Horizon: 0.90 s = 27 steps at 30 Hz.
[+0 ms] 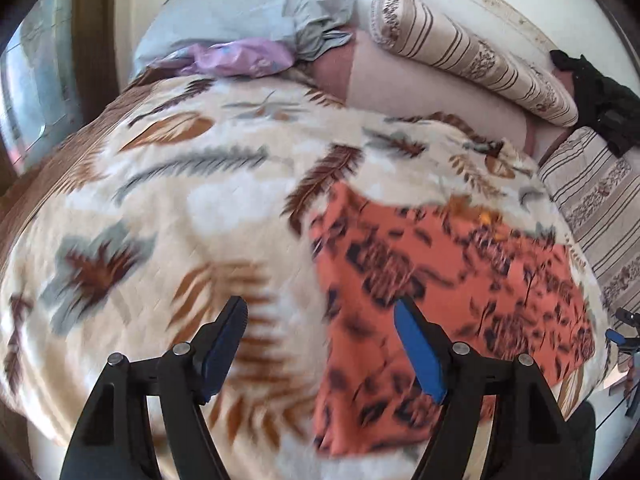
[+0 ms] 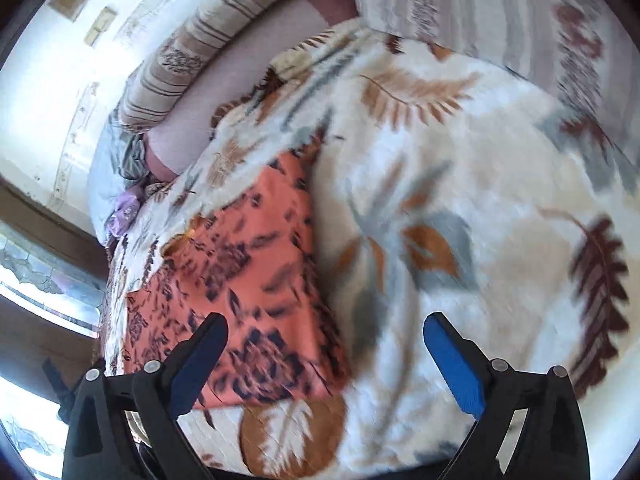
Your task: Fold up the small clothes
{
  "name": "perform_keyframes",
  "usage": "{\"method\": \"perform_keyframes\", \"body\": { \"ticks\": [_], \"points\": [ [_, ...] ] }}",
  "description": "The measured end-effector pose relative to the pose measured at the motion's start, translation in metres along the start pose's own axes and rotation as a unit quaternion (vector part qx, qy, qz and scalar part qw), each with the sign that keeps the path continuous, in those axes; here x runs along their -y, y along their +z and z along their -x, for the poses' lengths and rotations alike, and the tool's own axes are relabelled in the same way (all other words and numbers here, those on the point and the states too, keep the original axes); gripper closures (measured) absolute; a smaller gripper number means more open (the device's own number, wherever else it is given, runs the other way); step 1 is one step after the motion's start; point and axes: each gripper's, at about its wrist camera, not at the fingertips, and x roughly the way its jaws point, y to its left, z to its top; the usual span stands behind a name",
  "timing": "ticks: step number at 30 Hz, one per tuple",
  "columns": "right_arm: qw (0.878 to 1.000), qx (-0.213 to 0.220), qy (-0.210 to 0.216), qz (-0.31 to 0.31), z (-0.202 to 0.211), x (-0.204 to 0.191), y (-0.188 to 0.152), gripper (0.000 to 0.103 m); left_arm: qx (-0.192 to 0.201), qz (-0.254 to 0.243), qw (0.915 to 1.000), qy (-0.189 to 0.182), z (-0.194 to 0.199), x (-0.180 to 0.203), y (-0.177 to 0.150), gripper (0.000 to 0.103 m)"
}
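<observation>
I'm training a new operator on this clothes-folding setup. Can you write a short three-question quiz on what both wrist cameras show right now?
1. True or false: the left gripper is clamped on the orange garment.
2. What does the orange garment lie on? A) a bare floor B) a leaf-patterned blanket C) a striped bolster
3. Fill in: the right gripper is ____, holding nothing.

Key:
1. False; its jaws stand apart, holding nothing.
2. B
3. open
</observation>
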Motion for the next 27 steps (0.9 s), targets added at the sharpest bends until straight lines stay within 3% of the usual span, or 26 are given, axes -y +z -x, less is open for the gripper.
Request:
{"method": "perform_keyframes", "body": {
  "ticks": [2, 4, 6, 14, 16, 17, 18, 21, 27],
  "points": [
    [0.999, 0.006, 0.005, 0.035, -0.013, -0.021, 0.011, 0.004, -0.008, -0.010, 0.9999, -0.009, -0.023, 0.008, 0.019, 0.027],
    [0.999, 0.006, -0.002, 0.049, -0.031, -0.035, 0.023, 0.004, -0.021, -0.018, 0.9996, 0.006, -0.050, 0.018, 0.036, 0.027],
    [0.999, 0.004, -0.010, 0.052, -0.050, -0.041, 0.041, 0.011, -0.032, -0.032, 0.9989, 0.016, -0.072, 0.024, 0.044, 0.027],
    [0.995, -0.009, -0.058, 0.077, -0.122, -0.056, 0.077, 0.025, -0.046, -0.053, 0.9966, 0.044, -0.113, 0.033, 0.054, 0.028],
    [0.992, -0.013, -0.080, 0.101, -0.135, -0.062, 0.079, 0.050, -0.048, -0.052, 0.9965, 0.045, -0.117, 0.031, 0.055, 0.084],
    [0.987, -0.030, -0.104, 0.117, -0.144, -0.067, 0.079, 0.085, -0.064, -0.052, 0.9952, 0.053, -0.121, 0.031, 0.056, 0.099],
    [0.981, -0.046, -0.128, 0.135, -0.152, -0.073, 0.079, 0.093, -0.056, -0.045, 0.9963, 0.048, -0.117, 0.030, 0.057, 0.099],
    [0.972, -0.021, -0.151, 0.181, -0.138, -0.095, 0.077, 0.096, -0.004, -0.053, 0.9977, 0.041, -0.079, 0.037, 0.061, 0.099],
    [0.970, 0.087, -0.110, 0.200, -0.039, -0.127, 0.072, 0.096, 0.100, -0.066, 0.9923, 0.029, 0.032, 0.041, 0.046, 0.099]
  ]
}}
